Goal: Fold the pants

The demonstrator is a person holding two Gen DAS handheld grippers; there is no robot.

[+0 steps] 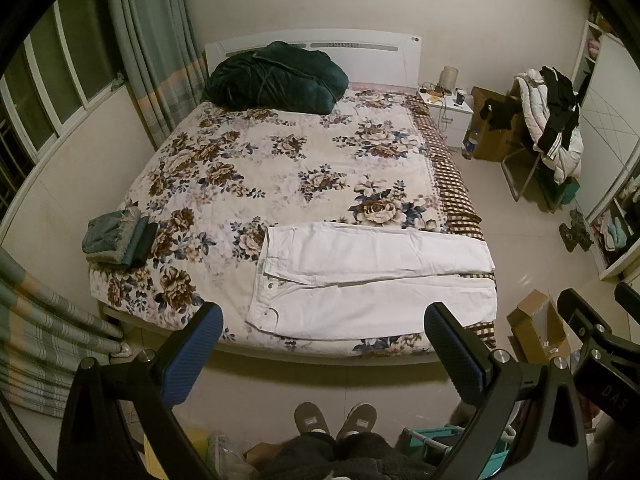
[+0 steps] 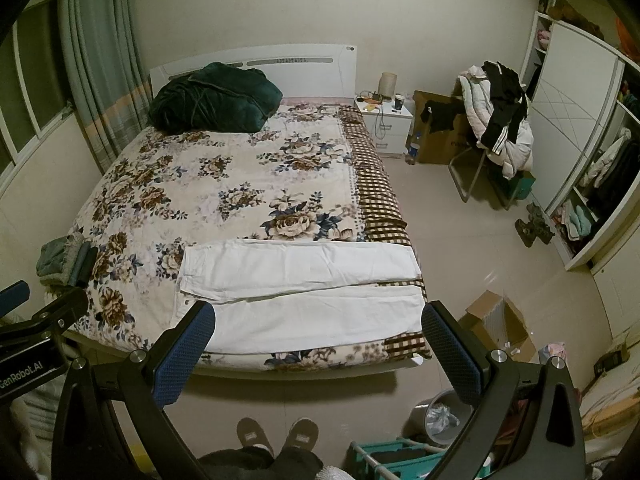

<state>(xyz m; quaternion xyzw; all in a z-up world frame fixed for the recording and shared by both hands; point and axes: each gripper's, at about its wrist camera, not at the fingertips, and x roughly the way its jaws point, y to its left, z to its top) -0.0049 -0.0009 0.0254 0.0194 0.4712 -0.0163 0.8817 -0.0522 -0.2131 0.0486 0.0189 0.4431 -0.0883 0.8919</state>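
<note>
White pants [image 1: 372, 272] lie flat across the near end of the bed, waist to the left, both legs running right side by side; they also show in the right wrist view [image 2: 300, 292]. My left gripper [image 1: 324, 320] is open and empty, held back from the bed's foot above the floor. My right gripper [image 2: 318, 320] is open and empty too, beside the left one, also short of the pants. The right gripper's body [image 1: 592, 340] shows at the right edge of the left wrist view.
The bed has a floral cover [image 1: 280, 152]. A dark green blanket [image 1: 276, 78] sits by the headboard. A stack of folded clothes [image 1: 118, 236] lies at the bed's left near corner. A cardboard box [image 2: 496, 320], a bin [image 2: 438, 416] and a chair with clothes [image 2: 500, 120] stand to the right.
</note>
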